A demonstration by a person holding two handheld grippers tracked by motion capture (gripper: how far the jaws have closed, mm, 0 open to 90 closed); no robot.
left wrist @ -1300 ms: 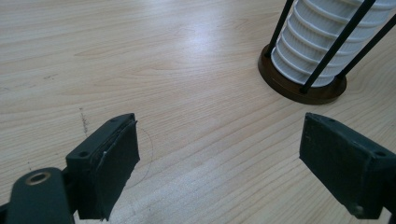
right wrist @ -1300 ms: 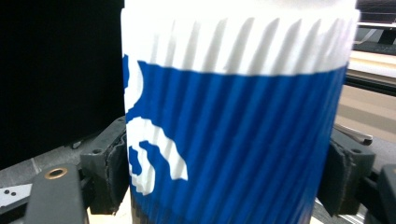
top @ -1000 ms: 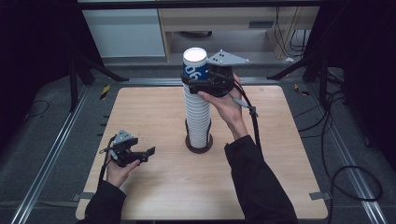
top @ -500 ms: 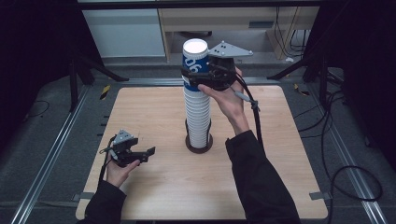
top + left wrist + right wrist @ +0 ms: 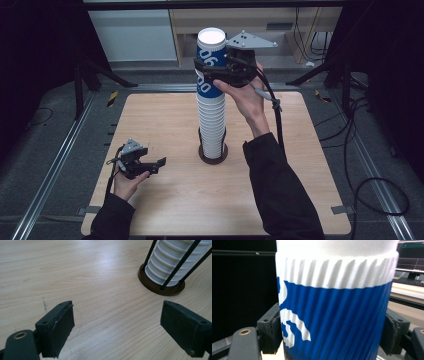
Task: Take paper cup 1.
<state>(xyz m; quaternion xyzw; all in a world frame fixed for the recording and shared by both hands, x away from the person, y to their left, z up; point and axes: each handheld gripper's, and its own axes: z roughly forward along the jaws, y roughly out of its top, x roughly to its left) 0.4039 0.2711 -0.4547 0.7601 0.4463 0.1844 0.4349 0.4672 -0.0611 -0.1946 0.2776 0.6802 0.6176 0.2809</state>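
A tall stack of white ribbed paper cups (image 5: 212,125) stands in a dark round holder (image 5: 213,155) with thin black rods at the table's middle. The top cup (image 5: 209,65) is blue with white print and a white rim, and it is raised partly out of the stack. My right gripper (image 5: 216,67) is shut on this blue cup (image 5: 337,315), one jaw on each side. My left gripper (image 5: 150,165) rests low over the table at the front left, open, with nothing between its pads (image 5: 60,327). The holder's base (image 5: 160,287) lies ahead of it to the right.
The wooden table (image 5: 150,120) sits inside a metal rail frame (image 5: 65,150). A black tripod leg (image 5: 100,75) stands off the far-left corner and cables (image 5: 370,185) lie on the floor at the right. White cabinets (image 5: 135,35) stand behind.
My right gripper has lifted the blue cup higher off the stack. The left gripper has stayed where it was.
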